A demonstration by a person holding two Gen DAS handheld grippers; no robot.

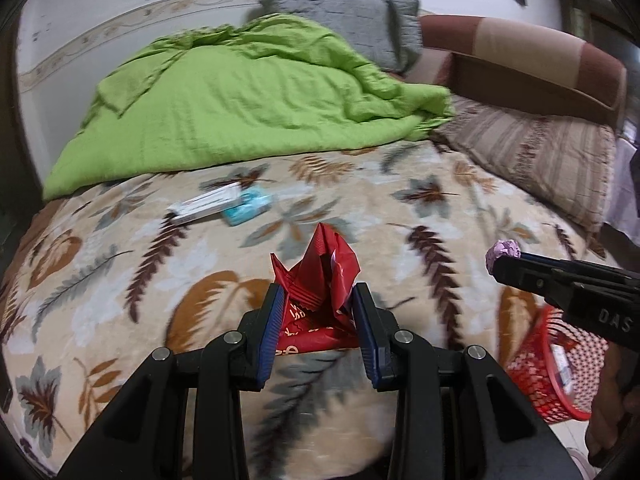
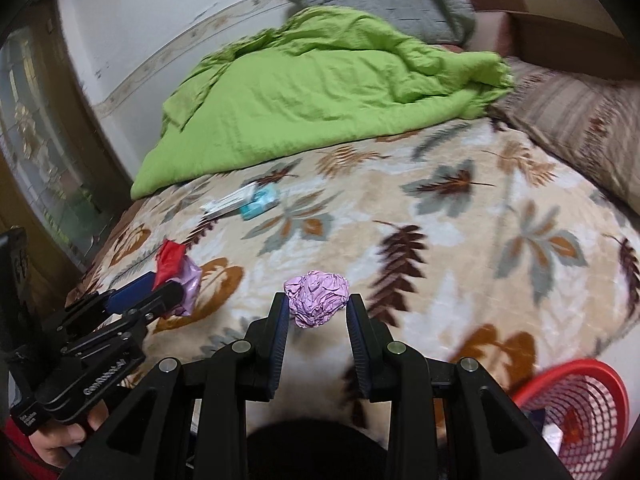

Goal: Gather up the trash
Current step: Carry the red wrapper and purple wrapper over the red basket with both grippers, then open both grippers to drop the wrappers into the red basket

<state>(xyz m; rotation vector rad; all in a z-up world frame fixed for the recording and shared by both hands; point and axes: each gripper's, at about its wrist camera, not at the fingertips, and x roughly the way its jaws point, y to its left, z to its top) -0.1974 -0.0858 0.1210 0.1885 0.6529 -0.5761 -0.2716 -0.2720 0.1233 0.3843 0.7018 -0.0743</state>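
my left gripper [image 1: 317, 300] has its two blue-padded fingers [image 1: 269, 332] pinched in on a crumpled red wrapper [image 1: 320, 280], which sticks up and forward from between the pads above the leaf-patterned blanket [image 1: 120, 280]. from the right wrist view i see that same gripper [image 2: 168, 292] low on the left, the red wrapper [image 2: 170, 258] clamped at its tip with a shiny pinkish underside showing. my right gripper [image 2: 316, 308] holds a balled-up purple wrapper [image 2: 316, 298] between its fingertips, the jaws narrowed onto it but not fully together; in the left wrist view that gripper [image 1: 505, 261] comes in from the right with the purple wad [image 1: 502, 254] at its end. a red mesh basket [image 1: 560, 372] sits low on the right, beside the bed edge, with some paper inside; i see its rim [image 2: 580, 368] in the right view too. further up the blanket lie a white flat box [image 1: 204, 204] and a teal packet [image 1: 248, 210], touching each other, well apart from both grippers. behind them a green quilt [image 1: 240, 100] is bunched up, with a grey pillow [image 1: 344, 16] at the wall and a striped pillow [image 1: 532, 160] to the right. both views are somewhat blurred.
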